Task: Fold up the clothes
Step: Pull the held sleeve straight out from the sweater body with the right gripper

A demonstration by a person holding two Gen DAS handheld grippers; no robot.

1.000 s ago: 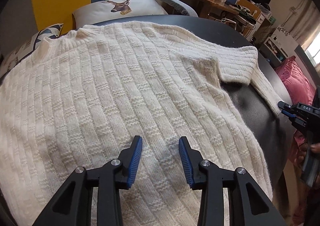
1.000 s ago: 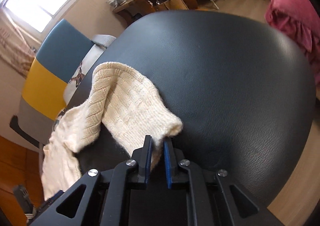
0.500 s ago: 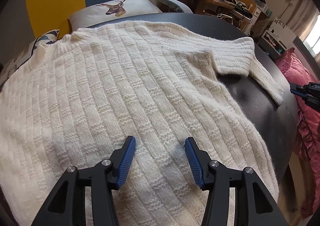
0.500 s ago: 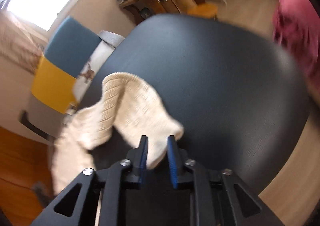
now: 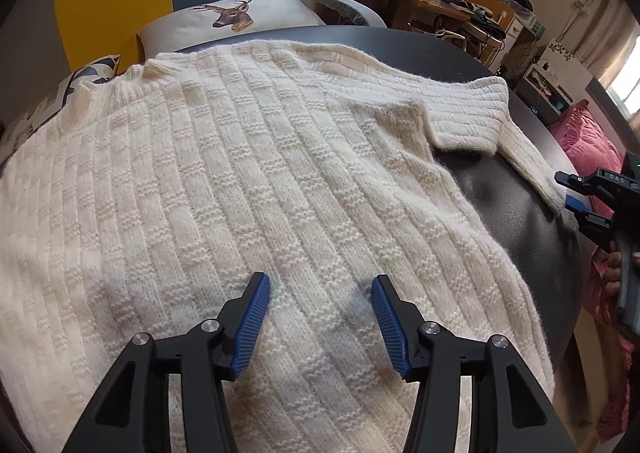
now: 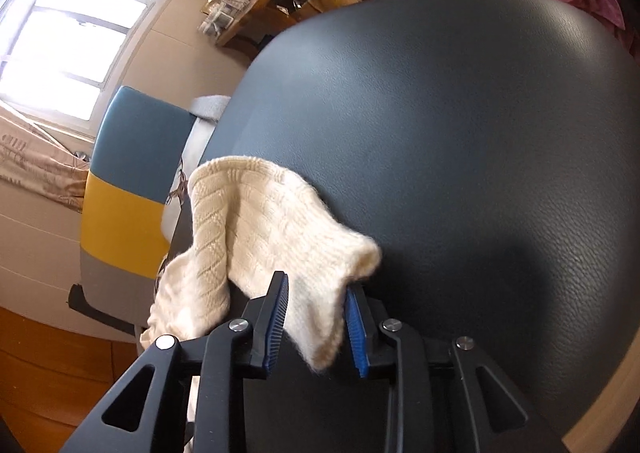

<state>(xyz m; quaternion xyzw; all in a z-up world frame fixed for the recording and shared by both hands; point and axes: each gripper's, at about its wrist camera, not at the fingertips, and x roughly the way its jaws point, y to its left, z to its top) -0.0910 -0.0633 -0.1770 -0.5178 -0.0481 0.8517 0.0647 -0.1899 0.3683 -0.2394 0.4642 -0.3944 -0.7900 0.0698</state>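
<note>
One cream knitted sweater (image 5: 224, 181) lies spread flat over most of the dark round surface (image 6: 460, 141), one sleeve (image 6: 280, 237) reaching toward its edge. The left gripper (image 5: 320, 289) hovers released above the sweater. The right gripper (image 6: 316, 293) is opening, the sleeve cuff loose between its jaws.

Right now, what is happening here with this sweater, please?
A person is folding a cream knitted sweater spread on a dark round table, with a gripper in each hand. The left gripper hovers open above the sweater's body. The right gripper is opening, with the sleeve cuff between its jaws.
</note>
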